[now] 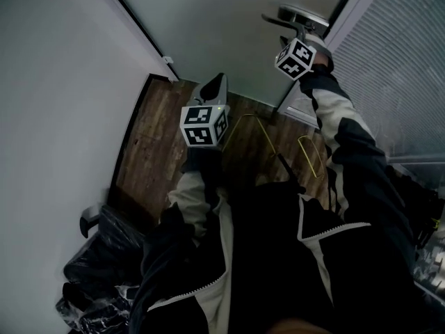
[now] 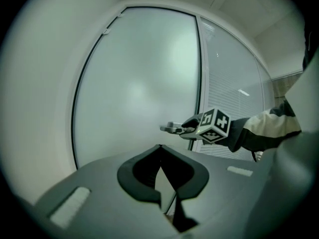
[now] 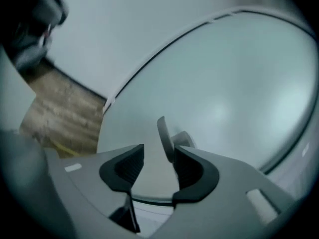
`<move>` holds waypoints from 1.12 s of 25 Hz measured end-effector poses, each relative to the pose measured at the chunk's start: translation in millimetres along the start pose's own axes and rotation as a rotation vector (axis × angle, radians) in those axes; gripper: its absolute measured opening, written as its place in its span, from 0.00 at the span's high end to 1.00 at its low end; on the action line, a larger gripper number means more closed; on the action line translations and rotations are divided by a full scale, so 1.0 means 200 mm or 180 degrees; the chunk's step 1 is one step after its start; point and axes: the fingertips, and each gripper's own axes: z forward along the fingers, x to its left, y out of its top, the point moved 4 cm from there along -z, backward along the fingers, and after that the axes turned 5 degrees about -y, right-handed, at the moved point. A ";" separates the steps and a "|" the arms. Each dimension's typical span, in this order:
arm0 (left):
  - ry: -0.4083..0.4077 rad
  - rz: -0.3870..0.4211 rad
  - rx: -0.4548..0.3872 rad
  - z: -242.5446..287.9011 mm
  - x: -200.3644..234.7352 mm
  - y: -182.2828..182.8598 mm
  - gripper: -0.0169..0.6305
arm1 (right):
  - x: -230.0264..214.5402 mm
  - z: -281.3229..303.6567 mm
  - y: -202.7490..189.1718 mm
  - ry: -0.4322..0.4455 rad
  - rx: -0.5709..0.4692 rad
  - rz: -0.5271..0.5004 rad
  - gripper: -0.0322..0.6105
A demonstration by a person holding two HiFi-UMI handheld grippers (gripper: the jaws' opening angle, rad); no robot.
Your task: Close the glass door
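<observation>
The right gripper (image 3: 154, 166) has its jaws released, with the handle (image 3: 164, 138) between them, near the glass door's (image 2: 139, 83) edge. The left gripper (image 2: 160, 156) has its jaws clenched on nothing, above the wooden floor (image 1: 156, 141).

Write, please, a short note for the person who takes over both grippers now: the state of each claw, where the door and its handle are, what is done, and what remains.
Left claw: shut and empty, pointed at the frosted glass door, touching nothing.
Right claw: open, held higher, at the door handle. The lever stands between its jaws, close to one pad, not clamped.
Done: the door seems to lie against its frame, or very nearly. The latch cannot be seen.
Left: probably check that the door is latched, then draw the right claw off the handle.
</observation>
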 end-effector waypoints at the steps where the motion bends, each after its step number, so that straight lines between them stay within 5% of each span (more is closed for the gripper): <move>1: -0.0042 -0.0003 -0.0024 0.01 0.00 0.01 0.97 | 0.01 -0.09 0.02 0.0066 -0.0136 0.0517 0.67; 5: -0.0237 0.0006 -0.0106 0.08 -0.02 0.08 0.97 | 0.05 -0.46 0.04 0.0244 -0.0716 0.2446 0.84; 8: -0.0394 0.0046 -0.0137 0.13 -0.07 0.13 0.97 | 0.09 -0.69 0.05 0.0178 -0.0915 0.3133 0.94; 19: -0.0919 0.0154 -0.0052 0.19 -0.36 0.09 0.97 | 0.23 -1.05 -0.05 -0.0156 -0.0625 0.3323 0.95; 28: -0.1020 0.0215 -0.0048 0.18 -0.45 0.09 0.97 | 0.24 -1.16 -0.12 -0.0354 -0.0523 0.3353 0.95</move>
